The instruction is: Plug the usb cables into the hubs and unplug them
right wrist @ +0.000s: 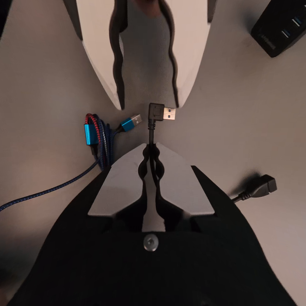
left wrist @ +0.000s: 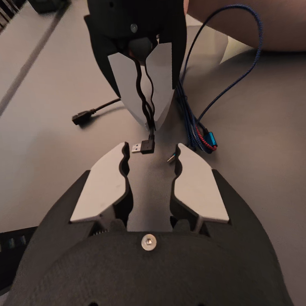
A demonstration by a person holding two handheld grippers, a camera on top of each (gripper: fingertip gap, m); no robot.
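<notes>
My right gripper has its fingers clenched on the thin black cable, just behind its right-angle plug, which hangs low over the desk between my two grippers. My left gripper is released, fingers spread to either side of that plug.

The cable is light and floppy, so I judge the plug will swing if held by the cord (better to take the stiff black moulded housing, not the bare metal tongue).

I count one black cable, with an angled plug and a black socket end lying on the desk; one bundled blue braided cable with two blue-sleeved connectors; and one black hub at the far corner, two ports showing.
</notes>
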